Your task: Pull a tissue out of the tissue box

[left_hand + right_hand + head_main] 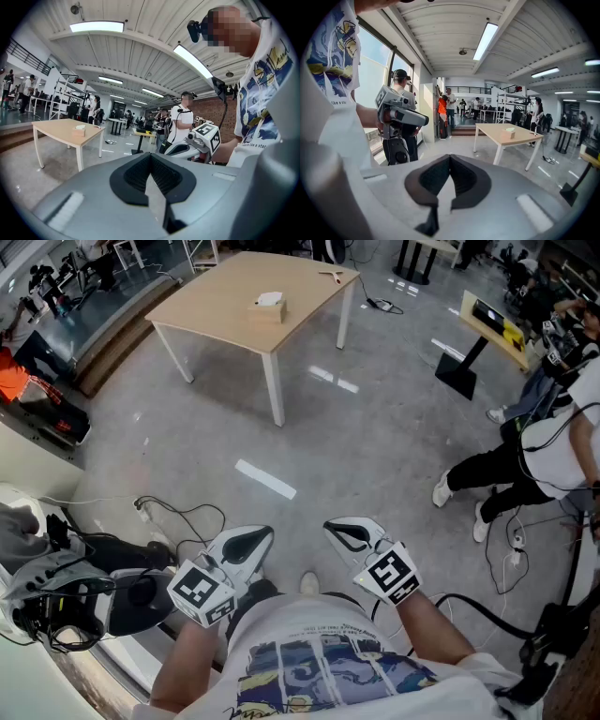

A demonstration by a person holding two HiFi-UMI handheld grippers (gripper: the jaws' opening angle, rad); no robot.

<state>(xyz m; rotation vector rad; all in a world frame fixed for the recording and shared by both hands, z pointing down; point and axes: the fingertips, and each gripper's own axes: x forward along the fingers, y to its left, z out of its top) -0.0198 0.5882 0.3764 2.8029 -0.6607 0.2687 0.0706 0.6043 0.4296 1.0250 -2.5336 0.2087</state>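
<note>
The tissue box (267, 306), tan with a white tissue sticking up, stands on a light wooden table (225, 310) far across the floor. The left gripper view shows the tissue box (78, 131) small at left, and the right gripper view has the tissue box (507, 133) at right. My left gripper (265, 533) and right gripper (331, 527) are held close to my chest, well short of the table, both shut with nothing between the pads. Their tips point toward each other across a small gap.
A person (525, 460) stands at the right beside a desk on a black base (469, 357). Cables (178, 517) trail over the grey floor at lower left, near dark equipment (56, 606). A small tool (330, 276) lies on the table's far corner.
</note>
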